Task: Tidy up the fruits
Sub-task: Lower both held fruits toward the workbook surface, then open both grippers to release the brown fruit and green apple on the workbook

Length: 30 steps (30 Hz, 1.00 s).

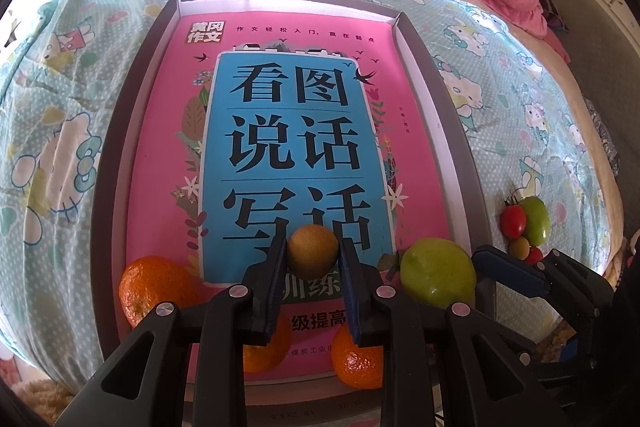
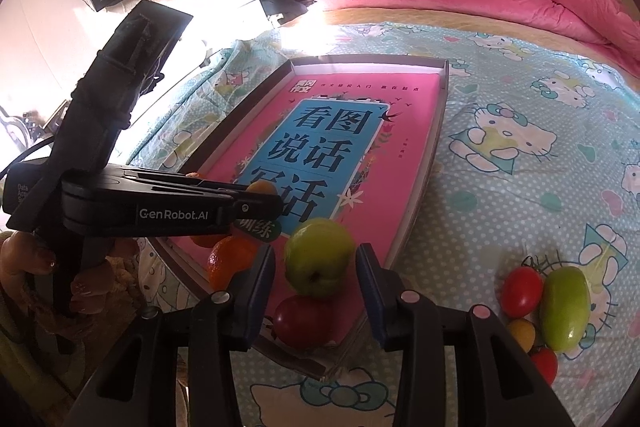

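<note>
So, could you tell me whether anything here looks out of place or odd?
A few fruits still lie loose on the bedsheet, right of the tray: a green fruit, a red tomato and smaller ones beside them. The rest sit in the tray on the pink book. The left gripper holds a brown fruit.

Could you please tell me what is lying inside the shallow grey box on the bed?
Inside the box lies a pink book, with three oranges, a green apple and a red fruit on it. Whatever lies under the book is hidden.
</note>
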{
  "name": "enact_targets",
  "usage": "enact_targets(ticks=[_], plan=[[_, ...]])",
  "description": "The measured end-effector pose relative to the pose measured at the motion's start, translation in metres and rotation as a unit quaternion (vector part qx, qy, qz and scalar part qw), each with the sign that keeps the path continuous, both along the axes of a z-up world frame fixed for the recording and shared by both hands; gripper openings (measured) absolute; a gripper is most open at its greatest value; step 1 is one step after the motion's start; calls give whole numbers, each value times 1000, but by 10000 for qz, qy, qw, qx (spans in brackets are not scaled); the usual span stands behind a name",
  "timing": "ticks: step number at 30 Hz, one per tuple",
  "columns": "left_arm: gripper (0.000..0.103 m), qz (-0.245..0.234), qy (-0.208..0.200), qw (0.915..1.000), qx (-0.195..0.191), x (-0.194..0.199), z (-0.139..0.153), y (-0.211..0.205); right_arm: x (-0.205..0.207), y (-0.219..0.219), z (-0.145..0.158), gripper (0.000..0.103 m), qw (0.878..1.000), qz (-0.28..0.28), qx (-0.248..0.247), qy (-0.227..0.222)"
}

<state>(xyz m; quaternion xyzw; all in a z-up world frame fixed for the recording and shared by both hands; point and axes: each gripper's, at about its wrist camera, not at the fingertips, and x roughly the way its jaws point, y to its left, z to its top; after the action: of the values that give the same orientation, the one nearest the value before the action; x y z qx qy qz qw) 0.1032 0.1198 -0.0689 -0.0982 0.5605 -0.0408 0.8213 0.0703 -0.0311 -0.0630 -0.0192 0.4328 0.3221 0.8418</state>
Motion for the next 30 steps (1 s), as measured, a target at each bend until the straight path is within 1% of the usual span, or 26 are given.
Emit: enact_targets(ticks=[1,3,7,9,13,17,20,22,23,24,26,30], plan=[[28,-2,4,10000,-7,0,0,0,0,0,0,42,10000,-2,6,-4],[33,8,9,10000,-15,0,0,1,-1,0,1,42,10000,-15,-5,-22],[36,8,-3,10000,-58,-1,2,1,-3,-1,3,44,9999,-27,-55,-110],[41,3,-17,10000,-89,-2,2,1,-4,-2,5,45,9998,-35,-60,-168],[44,3,-80,9998,-181,-3,7,1,-5,-3,6,47,9998,-61,-54,-204],[52,2,-142,9996,-260,-3,10,3,-7,-6,7,48,9997,-108,-66,-232],[52,-26,-152,9996,-254,-4,11,3,-9,-8,9,48,9995,-142,-67,-281],[55,-8,-201,9995,-234,-5,14,3,-10,-10,11,48,9993,-157,-68,-334],[58,14,-227,9995,-240,-4,15,2,-11,-11,12,49,9992,-167,-68,-357],[59,36,-255,9993,-254,-5,16,4,-11,-12,13,50,9991,-189,-72,-379],[60,102,-343,9989,-303,-6,20,8,-12,-14,15,55,9988,-226,-53,-423],[63,147,-445,9981,-405,-8,26,11,-11,-19,19,56,9984,-300,-30,-471]])
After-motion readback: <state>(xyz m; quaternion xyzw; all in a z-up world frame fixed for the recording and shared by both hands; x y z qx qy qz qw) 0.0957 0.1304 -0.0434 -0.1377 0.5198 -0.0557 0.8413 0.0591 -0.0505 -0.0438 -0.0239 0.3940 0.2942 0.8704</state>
